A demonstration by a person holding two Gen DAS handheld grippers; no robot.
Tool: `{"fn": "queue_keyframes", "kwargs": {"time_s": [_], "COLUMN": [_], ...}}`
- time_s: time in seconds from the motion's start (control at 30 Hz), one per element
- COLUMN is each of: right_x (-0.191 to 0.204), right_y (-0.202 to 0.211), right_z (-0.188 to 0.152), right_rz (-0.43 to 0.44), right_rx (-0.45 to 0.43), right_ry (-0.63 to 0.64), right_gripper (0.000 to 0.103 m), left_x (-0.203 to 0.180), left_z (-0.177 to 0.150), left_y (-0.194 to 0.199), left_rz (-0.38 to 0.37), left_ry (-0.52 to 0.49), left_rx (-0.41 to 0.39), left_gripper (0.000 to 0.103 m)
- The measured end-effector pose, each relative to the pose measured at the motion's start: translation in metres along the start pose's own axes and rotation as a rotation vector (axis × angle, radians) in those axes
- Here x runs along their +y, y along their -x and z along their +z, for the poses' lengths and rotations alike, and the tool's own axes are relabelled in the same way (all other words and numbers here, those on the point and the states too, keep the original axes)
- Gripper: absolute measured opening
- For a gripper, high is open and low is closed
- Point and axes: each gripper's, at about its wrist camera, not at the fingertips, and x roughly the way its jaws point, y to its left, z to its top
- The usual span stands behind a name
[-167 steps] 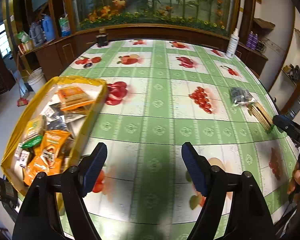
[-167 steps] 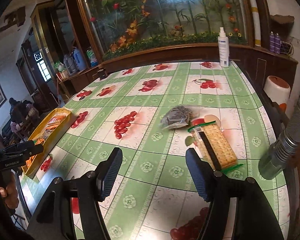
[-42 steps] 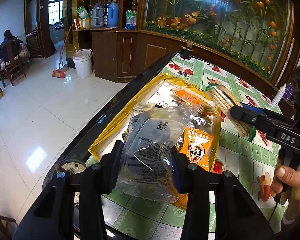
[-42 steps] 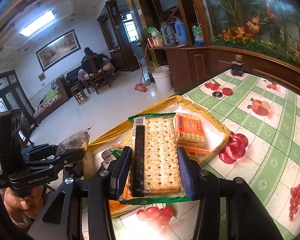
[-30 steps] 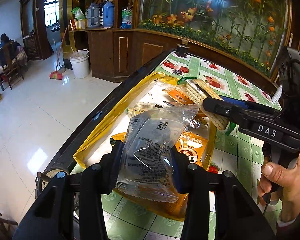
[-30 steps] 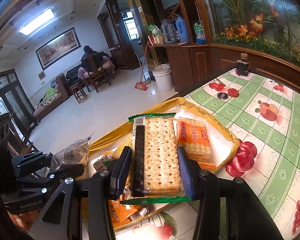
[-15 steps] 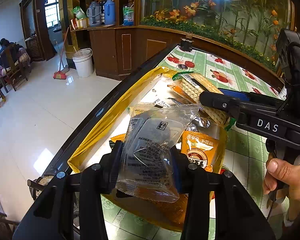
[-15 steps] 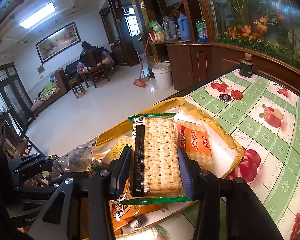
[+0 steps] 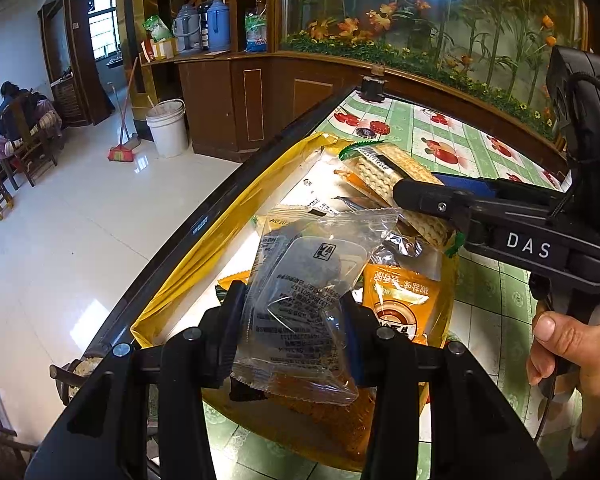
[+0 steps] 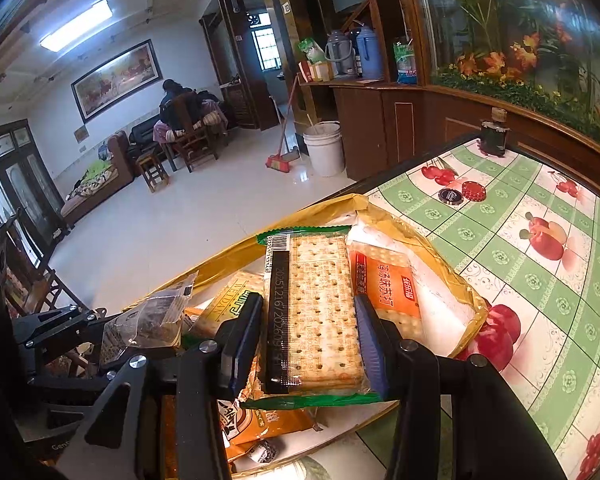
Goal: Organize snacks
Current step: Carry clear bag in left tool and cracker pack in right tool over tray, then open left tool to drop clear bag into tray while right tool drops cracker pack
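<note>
Between the left gripper fingers sits a clear plastic snack packet, clamped at both side edges, dark contents showing through the film; packet hangs over the near end of the yellow tray. Below and ahead of it: orange snack bag and other packets lying in the tray. Right gripper is clamped on a long cracker pack with green-edged wrapper, pads on its two long sides, pack held flat above the tray's middle. Just right of that pack, in the tray: orange-labelled cracker packet on white liner. Left of it: yellowish packet, partly hidden by the finger. Left wrist view shows the right gripper coming in from the right, a hand on its handle, cracker pack further along the tray than the clear packet. Tray sits at the edge of the green fruit-print tablecloth
</note>
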Motion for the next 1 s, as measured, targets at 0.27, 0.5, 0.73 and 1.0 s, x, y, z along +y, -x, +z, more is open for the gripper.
{"fn": "queue_keyframes", "kwargs": {"time_s": [0.27,0.5,0.73,1.0], "right_x": [0.000,0.000,-0.004,-0.003], "right_y": [-0.003,-0.007,-0.013,-0.017], "right_z": [0.002,0.003,0.004,0.002], "right_rz": [0.002,0.003,0.003,0.012], "right_rx": [0.000,0.004,0.011,0.026], "right_ry": [0.006,0.009,0.008,0.014], "right_gripper": [0.047,0.047,0.047,0.049], "left_x": [-0.002,-0.002,-0.002,-0.003], "left_z": [0.002,0.003,0.004,0.004], "left_y": [0.002,-0.001,-0.007,-0.011], "left_rz": [0.022,0.034,0.045,0.102], "left_ry": [-0.011,-0.014,-0.017,-0.020], "left_rx": [-0.021,-0.025,-0.023,-0.006], "left_gripper": [0.042,0.042,0.042,0.050]}}
